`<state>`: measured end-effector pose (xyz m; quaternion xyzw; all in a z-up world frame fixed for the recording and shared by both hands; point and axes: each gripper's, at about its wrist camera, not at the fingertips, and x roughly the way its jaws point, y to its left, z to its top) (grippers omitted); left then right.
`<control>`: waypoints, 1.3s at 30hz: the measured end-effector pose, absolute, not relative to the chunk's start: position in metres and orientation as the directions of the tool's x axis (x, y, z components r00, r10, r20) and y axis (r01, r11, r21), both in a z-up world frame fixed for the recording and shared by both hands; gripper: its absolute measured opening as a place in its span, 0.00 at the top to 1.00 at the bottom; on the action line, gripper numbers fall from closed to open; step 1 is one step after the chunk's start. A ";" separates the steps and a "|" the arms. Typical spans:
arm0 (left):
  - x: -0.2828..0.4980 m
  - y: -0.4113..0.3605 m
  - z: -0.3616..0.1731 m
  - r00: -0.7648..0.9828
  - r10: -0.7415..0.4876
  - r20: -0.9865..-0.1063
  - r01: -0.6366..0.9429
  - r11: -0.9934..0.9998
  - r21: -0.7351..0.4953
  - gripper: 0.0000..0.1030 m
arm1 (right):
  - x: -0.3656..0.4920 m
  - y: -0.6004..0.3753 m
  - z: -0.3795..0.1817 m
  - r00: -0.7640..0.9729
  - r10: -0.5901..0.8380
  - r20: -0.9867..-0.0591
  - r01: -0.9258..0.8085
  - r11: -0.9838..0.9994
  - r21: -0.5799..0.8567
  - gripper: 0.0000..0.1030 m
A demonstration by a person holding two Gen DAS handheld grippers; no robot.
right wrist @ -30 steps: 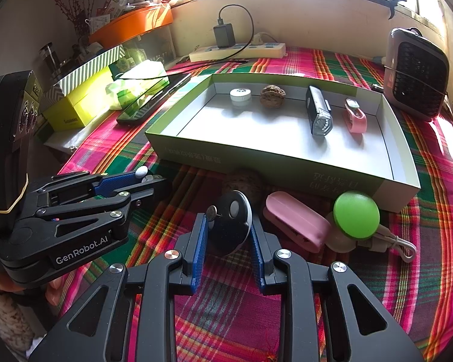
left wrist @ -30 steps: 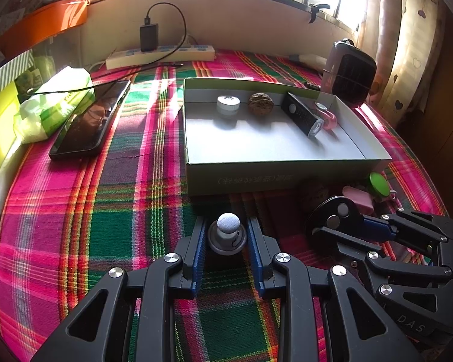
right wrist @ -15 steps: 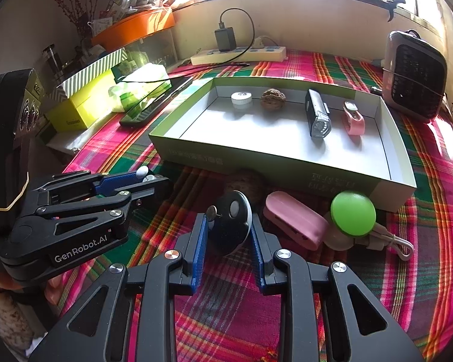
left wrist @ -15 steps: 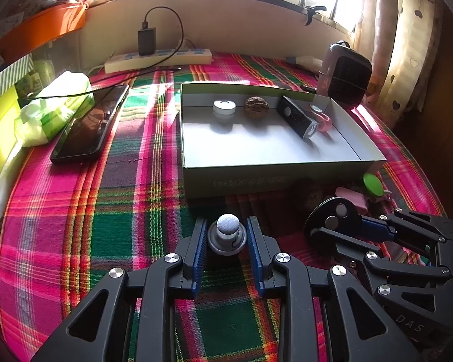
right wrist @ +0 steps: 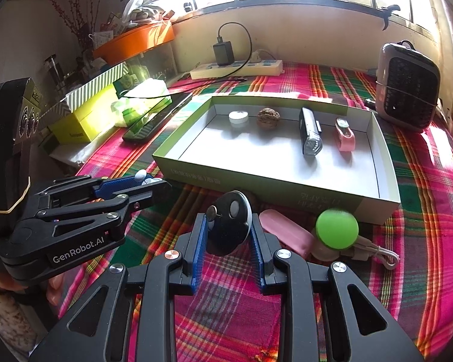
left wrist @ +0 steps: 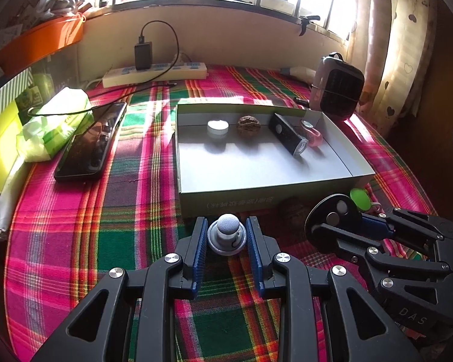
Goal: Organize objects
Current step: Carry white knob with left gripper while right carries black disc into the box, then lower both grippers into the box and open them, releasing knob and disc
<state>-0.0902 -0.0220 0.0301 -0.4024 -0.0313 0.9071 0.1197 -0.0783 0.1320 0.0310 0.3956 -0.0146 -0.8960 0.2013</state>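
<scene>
A small grey knob-shaped gadget (left wrist: pixel 226 234) with a rounded mesh top is pinched between the blue pads of the left gripper (left wrist: pixel 226 238), just in front of the near wall of the open green box (left wrist: pixel 256 200). A black disc-shaped gadget (right wrist: pixel 229 226) is clamped in the right gripper (right wrist: pixel 229 235), held on edge between its pads — also close to the box's near wall. Inside the box, along its far side, a white round puck (right wrist: pixel 238 117), a walnut (right wrist: pixel 268 116), a black bike light (right wrist: pixel 309 135) and a pink clip (right wrist: pixel 345 135) are set in a row, apart from one another. On the plaid tablecloth (right wrist: pixel 422 211) outside the box, a pink case (right wrist: pixel 285 235) and a green-topped round item (right wrist: pixel 336 228) are seen lying just right of the disc; a second walnut (left wrist: pixel 293 211) is partly hidden beside the near wall. A phone (left wrist: pixel 90 141) and a tissue pack (left wrist: pixel 51 123) are placed well to the left, and a small heater (right wrist: pixel 407 90) stands beyond the box's right corner.
</scene>
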 end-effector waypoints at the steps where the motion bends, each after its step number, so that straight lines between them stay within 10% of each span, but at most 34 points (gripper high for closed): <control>1: -0.092 -0.024 0.031 -0.650 0.245 -0.720 -0.195 -0.969 -0.153 0.77 | -0.079 0.133 0.033 -0.609 -0.372 -0.700 0.349 -0.919 0.185 0.73; 39: -0.177 -0.043 0.037 -0.650 0.229 -0.725 -0.218 -0.970 -0.110 0.77 | -0.190 0.138 0.032 -0.587 -0.320 -0.744 0.318 -0.936 0.151 0.73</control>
